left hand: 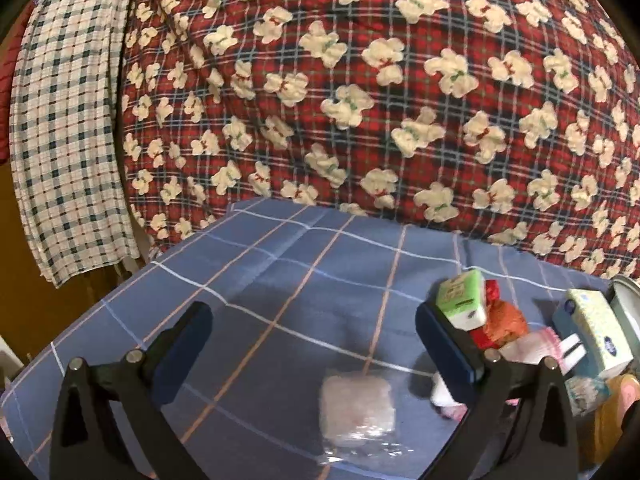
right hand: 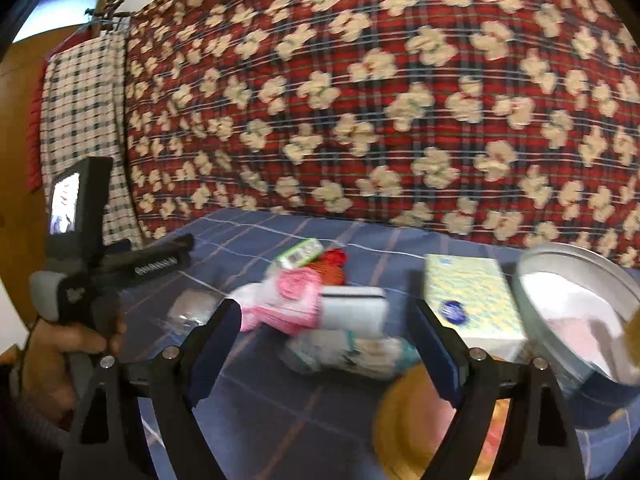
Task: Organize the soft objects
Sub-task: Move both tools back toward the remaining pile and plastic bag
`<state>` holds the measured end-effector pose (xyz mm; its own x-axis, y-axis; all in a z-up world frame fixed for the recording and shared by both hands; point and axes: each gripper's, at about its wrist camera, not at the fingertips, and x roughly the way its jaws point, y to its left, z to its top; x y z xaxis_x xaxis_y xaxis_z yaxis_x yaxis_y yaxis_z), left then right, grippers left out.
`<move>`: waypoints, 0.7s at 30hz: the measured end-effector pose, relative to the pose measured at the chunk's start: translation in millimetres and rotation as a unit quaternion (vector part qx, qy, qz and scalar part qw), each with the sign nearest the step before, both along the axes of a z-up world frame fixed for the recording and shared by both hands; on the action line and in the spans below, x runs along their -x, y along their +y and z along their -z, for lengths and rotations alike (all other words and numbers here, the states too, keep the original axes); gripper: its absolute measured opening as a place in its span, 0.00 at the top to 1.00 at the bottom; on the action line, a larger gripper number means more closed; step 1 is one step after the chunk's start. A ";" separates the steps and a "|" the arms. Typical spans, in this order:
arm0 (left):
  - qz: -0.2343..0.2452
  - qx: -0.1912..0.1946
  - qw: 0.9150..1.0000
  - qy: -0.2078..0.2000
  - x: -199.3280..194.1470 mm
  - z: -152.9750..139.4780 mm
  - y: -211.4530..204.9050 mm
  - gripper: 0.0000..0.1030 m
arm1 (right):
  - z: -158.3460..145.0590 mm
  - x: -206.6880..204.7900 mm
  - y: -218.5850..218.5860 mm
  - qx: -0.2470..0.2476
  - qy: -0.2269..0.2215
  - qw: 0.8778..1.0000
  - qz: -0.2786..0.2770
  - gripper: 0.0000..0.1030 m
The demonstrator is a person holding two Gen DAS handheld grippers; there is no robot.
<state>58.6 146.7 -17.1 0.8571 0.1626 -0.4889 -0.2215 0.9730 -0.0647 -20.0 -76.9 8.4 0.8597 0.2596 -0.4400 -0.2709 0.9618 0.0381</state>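
Note:
On the blue checked cloth lies a clear bag of white padding, just ahead of my left gripper, which is open with nothing between its fingers. To its right are a green tissue pack, a red-orange soft thing and a tissue box. My right gripper is open above the cloth. Ahead of it lie a pink pack, a white pack and a teal wipes pack, all blurred. It touches none of them.
A metal bowl stands at the right beside the tissue box. A blurred yellow round thing sits near the right finger. A red bear-print blanket rises behind. A hand holds the left gripper at the left.

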 end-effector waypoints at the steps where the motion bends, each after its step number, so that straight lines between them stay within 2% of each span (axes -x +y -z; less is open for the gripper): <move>1: -0.003 0.002 1.000 0.006 -1.6 1.6 2.0 0.00 | -0.7 -4.7 3.2 -0.004 0.006 1.000 -0.004 0.16; 4: -0.008 0.014 1.000 0.022 -4.9 7.1 9.3 0.00 | -2.9 -29.2 13.6 -0.011 0.025 1.000 -0.007 0.16; 7: -0.010 0.019 0.999 0.037 -7.9 12.3 15.1 0.00 | 2.1 -54.2 28.9 0.007 0.043 0.999 -0.004 0.16; 15: -0.007 0.027 0.997 0.068 -14.5 20.7 22.0 0.00 | 35.9 -98.9 69.5 0.108 0.090 0.990 0.014 0.16; 17: -0.004 0.024 0.997 0.071 -14.6 21.0 20.9 0.00 | 42.4 -98.6 78.7 0.140 0.084 0.986 0.007 0.18; 20: -0.003 0.022 0.997 0.076 -15.5 21.9 20.1 0.00 | 45.9 -96.4 85.8 0.170 0.081 0.982 -0.007 0.37; 21: 0.000 0.024 0.997 0.079 -15.9 22.8 20.0 0.00 | 46.4 -96.3 85.7 0.176 0.080 0.981 -0.006 0.47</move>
